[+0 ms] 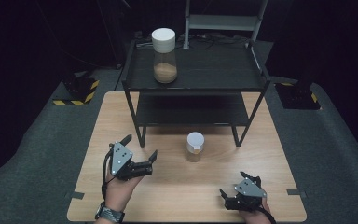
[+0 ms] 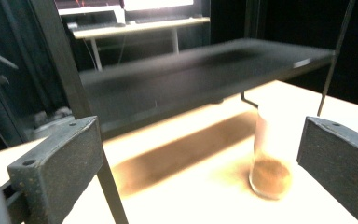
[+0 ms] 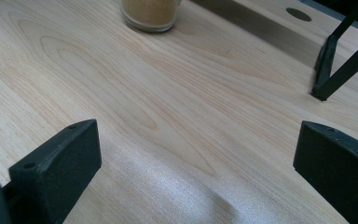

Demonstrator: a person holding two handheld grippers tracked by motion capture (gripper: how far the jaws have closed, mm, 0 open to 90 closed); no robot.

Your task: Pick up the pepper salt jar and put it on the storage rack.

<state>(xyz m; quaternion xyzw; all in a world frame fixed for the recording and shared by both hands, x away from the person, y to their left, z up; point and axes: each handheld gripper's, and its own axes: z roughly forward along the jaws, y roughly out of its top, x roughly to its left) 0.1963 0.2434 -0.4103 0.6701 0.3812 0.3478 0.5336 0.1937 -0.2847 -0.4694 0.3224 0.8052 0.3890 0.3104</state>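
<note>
I hold the left gripper point(image 1: 140, 150) above the table point(image 1: 177, 186) with its jaws spread wide and nothing between them. The small jar point(image 1: 195, 147), white-capped and part-filled with brown powder, stands on the table ahead of these jaws and toward the right-hand one, clear of both. I hold the right gripper point(image 1: 238, 185) low, jaws wide and empty; the small jar sits well ahead of its left-hand jaw.
</note>
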